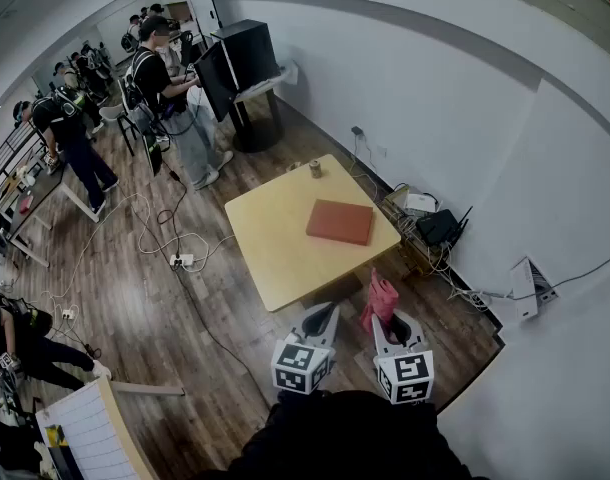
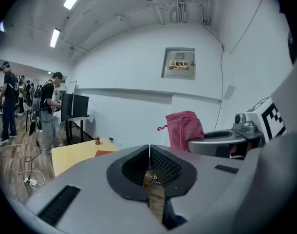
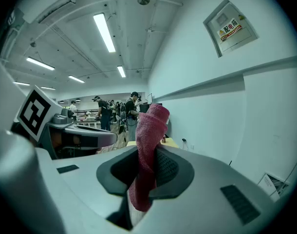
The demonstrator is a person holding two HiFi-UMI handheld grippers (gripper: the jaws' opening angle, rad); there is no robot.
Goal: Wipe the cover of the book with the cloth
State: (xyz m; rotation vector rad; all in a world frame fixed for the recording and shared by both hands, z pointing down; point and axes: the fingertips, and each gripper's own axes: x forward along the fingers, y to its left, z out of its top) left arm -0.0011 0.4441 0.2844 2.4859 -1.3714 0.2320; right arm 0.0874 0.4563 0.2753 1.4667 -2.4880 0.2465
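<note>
Holding the pink cloth (image 3: 148, 145) tight, the right gripper (image 1: 389, 326) has its jaws closed on it, and the top of the cloth sticks up above them; the left gripper (image 2: 149, 165) has its jaws pressed together with nothing between them; both hang in the air near the close edge of the desk (image 1: 275, 258); the book (image 1: 340, 222) lies flat on the desk, over by the wall side, well apart from the cloth; a small can (image 1: 315, 168) stands at the far corner; the cloth looks soft and floppy, so it will likely bunch up when pushed; the book looks stiff and flat and may slide, so the empty gripper could press down on one corner.
</note>
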